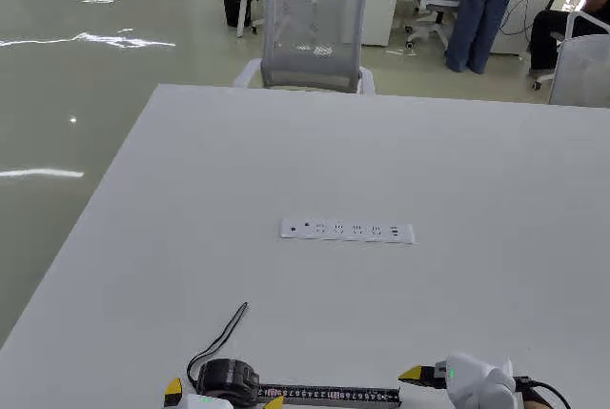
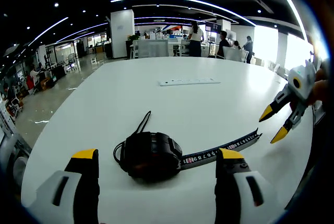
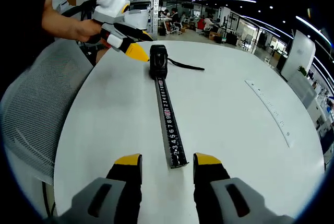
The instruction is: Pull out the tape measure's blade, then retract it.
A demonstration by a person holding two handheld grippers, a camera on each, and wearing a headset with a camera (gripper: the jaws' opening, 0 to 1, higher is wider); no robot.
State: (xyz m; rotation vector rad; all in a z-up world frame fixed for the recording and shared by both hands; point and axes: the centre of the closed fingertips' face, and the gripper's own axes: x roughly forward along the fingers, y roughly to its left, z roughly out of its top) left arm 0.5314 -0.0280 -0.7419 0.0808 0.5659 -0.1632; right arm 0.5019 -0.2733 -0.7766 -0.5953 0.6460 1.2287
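A black tape measure lies at the near edge of the white table, its blade drawn out flat to the right. In the left gripper view the case sits just ahead of my left gripper, which is open with a yellow tip on either side and touches nothing. The blade runs straight toward my right gripper, whose jaws stand open around the blade's end hook without pinching it. My left gripper and right gripper sit low in the head view.
A white power strip is set into the middle of the table. The tape's black wrist cord trails away from the case. A grey mesh chair stands at the far edge, with people beyond it.
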